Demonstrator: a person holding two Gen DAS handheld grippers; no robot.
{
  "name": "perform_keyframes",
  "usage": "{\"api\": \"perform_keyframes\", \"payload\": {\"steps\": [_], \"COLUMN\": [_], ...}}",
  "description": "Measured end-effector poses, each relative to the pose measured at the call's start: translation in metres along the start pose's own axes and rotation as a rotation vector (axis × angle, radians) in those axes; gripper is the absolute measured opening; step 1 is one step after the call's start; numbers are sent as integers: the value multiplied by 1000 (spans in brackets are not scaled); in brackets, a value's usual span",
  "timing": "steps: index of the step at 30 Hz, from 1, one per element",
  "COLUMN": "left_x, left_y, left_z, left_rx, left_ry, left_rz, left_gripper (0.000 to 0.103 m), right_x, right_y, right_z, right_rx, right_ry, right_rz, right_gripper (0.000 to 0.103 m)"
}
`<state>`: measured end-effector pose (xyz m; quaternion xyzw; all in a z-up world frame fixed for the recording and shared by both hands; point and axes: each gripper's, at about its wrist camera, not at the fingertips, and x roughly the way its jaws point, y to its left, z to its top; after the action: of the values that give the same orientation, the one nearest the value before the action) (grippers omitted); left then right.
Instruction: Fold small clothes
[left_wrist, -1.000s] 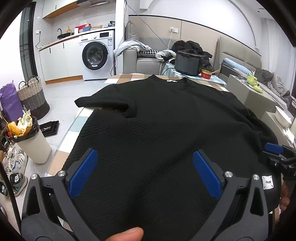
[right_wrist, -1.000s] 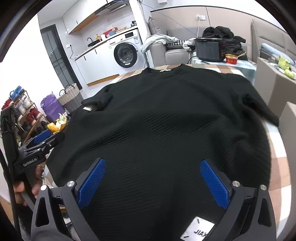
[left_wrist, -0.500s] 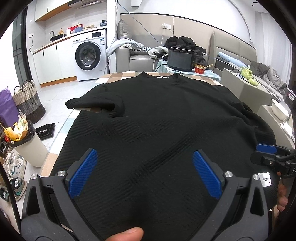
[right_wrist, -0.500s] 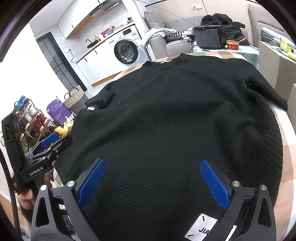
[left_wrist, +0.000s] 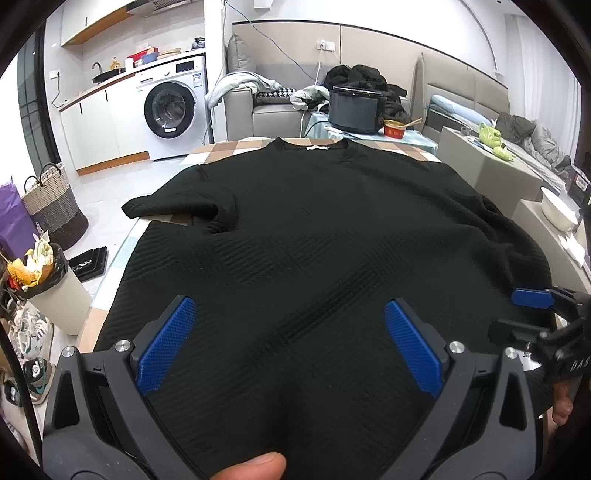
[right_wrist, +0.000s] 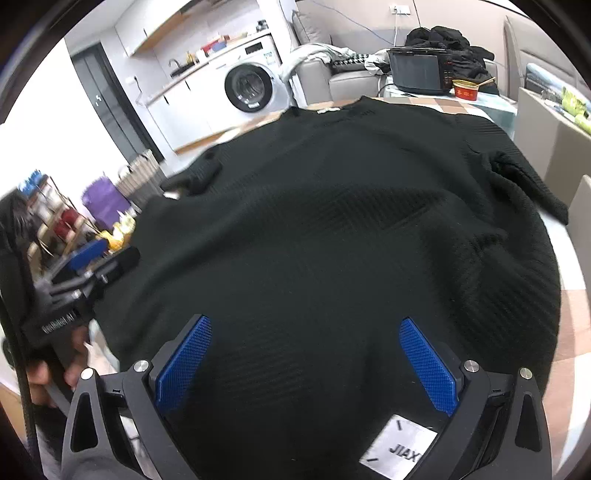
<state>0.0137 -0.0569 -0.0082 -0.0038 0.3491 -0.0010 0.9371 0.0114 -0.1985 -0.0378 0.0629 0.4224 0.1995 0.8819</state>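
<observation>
Right now we hold the left gripper (left_wrist: 288, 347) and right gripper (right_wrist: 306, 365) with jaws spread wide, gripping nothing, above the black top (left_wrist: 317, 236), which lies flat on the checked table (left_wrist: 236, 147), collar toward 12 o'clock.

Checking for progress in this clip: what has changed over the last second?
Little. Both views shift slightly, so both grippers drifted; the right wrist view is now motion-blurred. The left gripper and right gripper keep their jaws open near the hem of the black shirt. Nothing was grasped or released. The shirt still lies flat on the checked table, sleeves spread.
</observation>
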Motion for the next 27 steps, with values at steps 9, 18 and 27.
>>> {"api": "perform_keyframes", "payload": {"steps": [9,18,27], "left_x": [32,64,80], "left_y": [-17,-27,-27], "left_z": [14,20,31], "left_rx": [34,59,57], "left_ry": [62,125,152], "left_rz": [-24,-39,-69], "left_gripper": [102,102,102], "right_x": [12,12,14], "right_y": [-15,-33,-54], "right_z": [-13,-13,6], "right_rx": [-33,-37,10], "right_ry": [93,121,161], "right_rz": [-156,-243,-261], "right_gripper": [103,103,103]}}
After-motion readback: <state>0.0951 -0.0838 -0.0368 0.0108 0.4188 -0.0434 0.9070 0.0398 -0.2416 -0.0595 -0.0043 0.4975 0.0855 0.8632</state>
